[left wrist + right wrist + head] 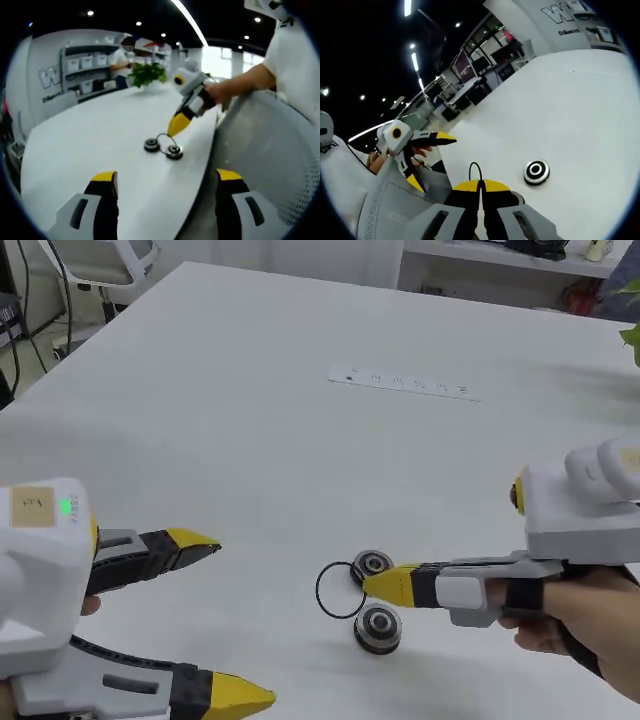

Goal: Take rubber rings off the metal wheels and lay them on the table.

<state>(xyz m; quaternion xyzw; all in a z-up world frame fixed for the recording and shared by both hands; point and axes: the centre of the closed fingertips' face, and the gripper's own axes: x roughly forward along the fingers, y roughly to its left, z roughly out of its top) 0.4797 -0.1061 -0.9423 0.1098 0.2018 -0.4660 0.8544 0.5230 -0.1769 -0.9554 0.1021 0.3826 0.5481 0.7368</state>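
Two metal wheels lie close together on the white table, one (372, 564) farther off and one (378, 628) nearer. A thin black rubber ring (318, 590) loops out to their left. My right gripper (370, 585) comes in from the right between the wheels, shut on the ring's near side. In the right gripper view the ring (472, 167) rises from the closed jaws, with one wheel (536, 171) to the right. My left gripper (230, 620) stands open and apart at the lower left, nothing between its jaws. The left gripper view shows both wheels (151, 145) (174, 152) ahead.
A flush white socket strip (405, 383) sits in the table farther back. A chair (100, 260) stands beyond the far-left corner, and a green plant (630, 335) is at the right edge. The table's near edge runs close to the wheels (210, 150).
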